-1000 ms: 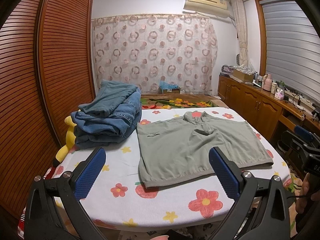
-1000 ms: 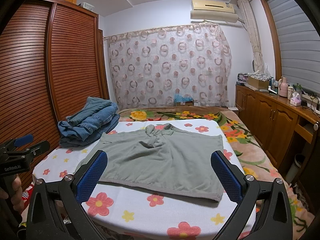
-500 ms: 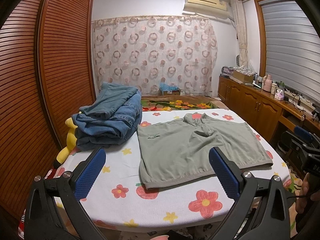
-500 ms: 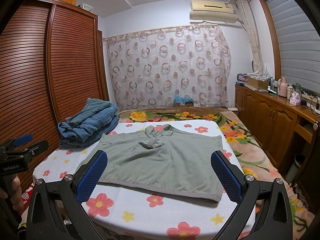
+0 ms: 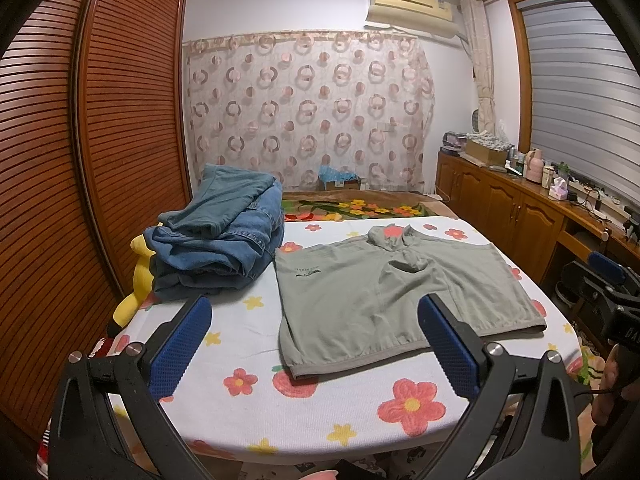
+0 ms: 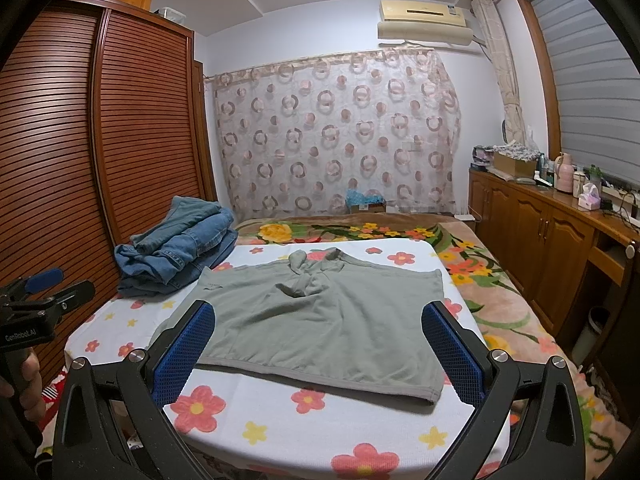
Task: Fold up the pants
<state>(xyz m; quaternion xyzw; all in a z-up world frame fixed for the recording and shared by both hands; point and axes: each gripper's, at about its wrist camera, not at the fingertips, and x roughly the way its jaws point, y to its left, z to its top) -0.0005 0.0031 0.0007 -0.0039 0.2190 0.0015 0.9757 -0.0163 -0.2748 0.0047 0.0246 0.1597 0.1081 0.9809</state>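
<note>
Even, soft overhead room light; shadows faint. Both views sharp centrally, strong fisheye bending and dark vignette at all corners.

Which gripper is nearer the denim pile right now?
Left. The left gripper hangs at the table's near edge, just right of the denim pile. The right gripper sits farther right, facing the grey-green shorts.

left hand-held gripper (image 5: 314, 346): fingers spread wide, nothing held | right hand-held gripper (image 6: 320, 354): spread wide, nothing held
</note>
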